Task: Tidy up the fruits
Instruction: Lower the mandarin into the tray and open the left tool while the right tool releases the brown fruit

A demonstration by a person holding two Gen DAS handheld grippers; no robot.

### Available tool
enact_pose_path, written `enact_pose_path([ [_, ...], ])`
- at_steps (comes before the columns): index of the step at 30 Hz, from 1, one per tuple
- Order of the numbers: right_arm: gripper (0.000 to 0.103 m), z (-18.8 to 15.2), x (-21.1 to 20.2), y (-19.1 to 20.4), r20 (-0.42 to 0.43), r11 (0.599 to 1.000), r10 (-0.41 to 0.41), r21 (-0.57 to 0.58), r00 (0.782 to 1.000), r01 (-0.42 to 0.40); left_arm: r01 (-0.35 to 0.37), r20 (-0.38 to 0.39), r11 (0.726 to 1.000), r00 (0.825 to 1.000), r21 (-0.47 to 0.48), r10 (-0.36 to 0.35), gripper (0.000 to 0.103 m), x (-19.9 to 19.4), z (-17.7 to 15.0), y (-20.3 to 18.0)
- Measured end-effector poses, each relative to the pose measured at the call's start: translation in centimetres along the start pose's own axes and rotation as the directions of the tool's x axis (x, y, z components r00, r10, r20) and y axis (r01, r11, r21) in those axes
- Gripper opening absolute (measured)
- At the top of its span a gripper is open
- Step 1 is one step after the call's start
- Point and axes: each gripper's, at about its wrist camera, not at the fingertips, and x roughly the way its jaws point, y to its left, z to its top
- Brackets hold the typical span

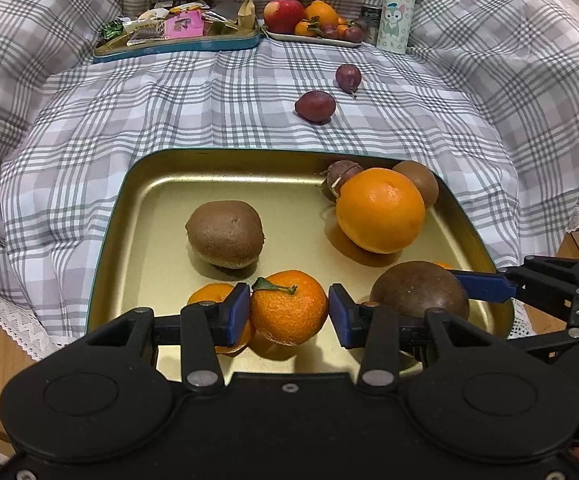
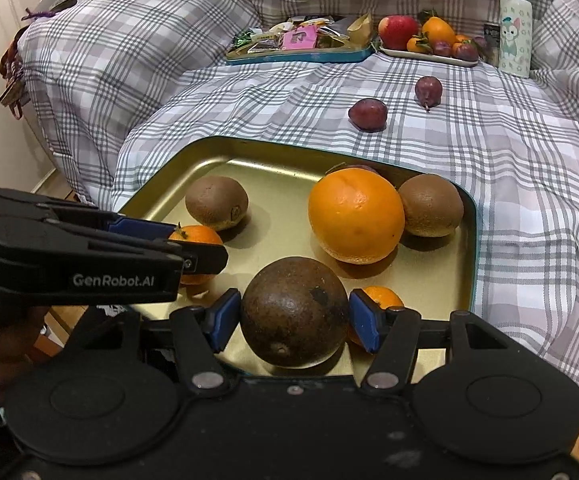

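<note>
A gold tray (image 1: 161, 208) (image 2: 273, 176) holds a big orange (image 1: 379, 210) (image 2: 355, 216), kiwis (image 1: 225, 234) (image 2: 431, 204), mandarins and a dark brown round fruit (image 1: 419, 290) (image 2: 294, 312). My left gripper (image 1: 288, 312) straddles a leafy mandarin (image 1: 288, 306), its blue pads at both sides; firm contact is unclear. My right gripper (image 2: 294, 320) brackets the brown fruit, pads close to its sides. Another mandarin (image 2: 381, 300) sits behind the right pad. The left gripper also shows in the right wrist view (image 2: 193, 248).
Two purple plums (image 1: 315, 106) (image 1: 348, 77) lie on the checked cloth beyond the tray. At the back stand a snack tin (image 1: 177, 46), a white plate (image 1: 313, 38) of fruit and a bottle (image 1: 397, 12). Wooden floor shows at both lower sides.
</note>
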Motion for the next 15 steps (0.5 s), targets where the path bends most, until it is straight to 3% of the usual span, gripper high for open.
enact_pose_path([
  [15,0.063,-0.02,0.19,0.27,-0.013,1.000,-0.017,-0.011,1.000,0.017,0.002,0.027,0.999,1.000,-0.049,-0.001,0.050,-0.97,-0.20,0.97],
])
